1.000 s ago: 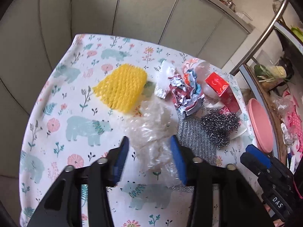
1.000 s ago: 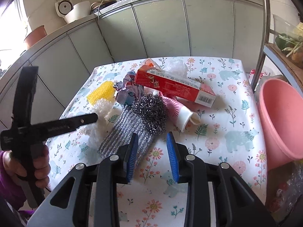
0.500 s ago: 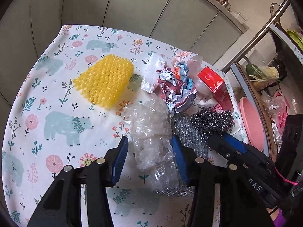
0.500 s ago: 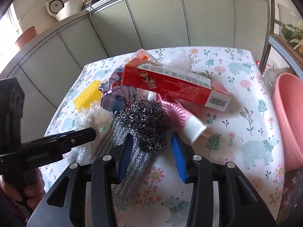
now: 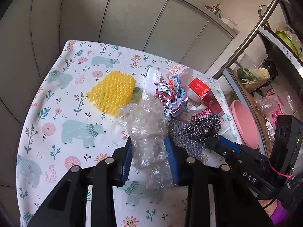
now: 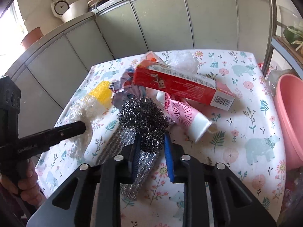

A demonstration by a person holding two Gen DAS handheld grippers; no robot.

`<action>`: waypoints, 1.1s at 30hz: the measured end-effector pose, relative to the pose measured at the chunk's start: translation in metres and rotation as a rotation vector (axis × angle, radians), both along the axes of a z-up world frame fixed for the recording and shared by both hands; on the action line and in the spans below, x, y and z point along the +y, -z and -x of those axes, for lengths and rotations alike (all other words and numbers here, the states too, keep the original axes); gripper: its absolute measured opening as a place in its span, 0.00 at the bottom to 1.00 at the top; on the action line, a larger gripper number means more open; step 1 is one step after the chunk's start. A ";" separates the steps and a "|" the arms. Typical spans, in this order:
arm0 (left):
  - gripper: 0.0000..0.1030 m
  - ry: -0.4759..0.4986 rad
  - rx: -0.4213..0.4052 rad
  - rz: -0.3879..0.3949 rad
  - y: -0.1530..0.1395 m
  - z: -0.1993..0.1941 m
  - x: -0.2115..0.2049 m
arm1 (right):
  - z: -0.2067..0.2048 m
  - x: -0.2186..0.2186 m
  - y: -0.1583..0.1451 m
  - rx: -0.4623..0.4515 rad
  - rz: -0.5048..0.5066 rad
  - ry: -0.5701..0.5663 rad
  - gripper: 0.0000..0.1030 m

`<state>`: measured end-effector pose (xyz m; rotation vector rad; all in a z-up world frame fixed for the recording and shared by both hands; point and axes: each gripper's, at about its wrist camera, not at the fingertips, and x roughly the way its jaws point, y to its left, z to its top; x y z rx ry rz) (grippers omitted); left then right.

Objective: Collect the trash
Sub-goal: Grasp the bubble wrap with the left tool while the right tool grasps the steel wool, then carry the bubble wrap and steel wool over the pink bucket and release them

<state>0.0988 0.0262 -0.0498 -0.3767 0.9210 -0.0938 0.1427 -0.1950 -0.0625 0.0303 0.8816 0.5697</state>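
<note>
A pile of trash lies on the flowered tablecloth. My left gripper is shut on the clear bubble wrap, which is pinched between its blue pads. My right gripper is shut on the steel wool scourer, which sits on a silver mesh cloth. Behind lie a yellow foam net, crumpled printed paper, a red carton and a pink-and-white paper cup.
A pink basin stands off the table's right edge, beside a metal rail and a shelf with vegetables. Grey cabinet doors run behind the table. The right gripper also shows in the left wrist view.
Both grippers moved forward into the pile. The left jaws closed on the bubble wrap and the right jaws closed on the steel wool.
</note>
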 end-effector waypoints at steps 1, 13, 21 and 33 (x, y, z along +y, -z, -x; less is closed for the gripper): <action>0.33 -0.001 -0.004 -0.008 -0.002 0.002 0.000 | 0.004 -0.001 -0.002 -0.007 -0.001 -0.006 0.21; 0.32 -0.003 -0.087 -0.054 -0.031 0.029 -0.009 | 0.046 -0.017 -0.029 -0.073 -0.029 -0.044 0.19; 0.32 0.015 -0.119 -0.084 -0.043 0.043 -0.023 | 0.060 -0.030 -0.036 -0.094 -0.041 -0.035 0.19; 0.32 0.078 -0.175 -0.117 -0.065 0.044 -0.054 | 0.066 -0.058 -0.046 -0.128 -0.084 0.020 0.19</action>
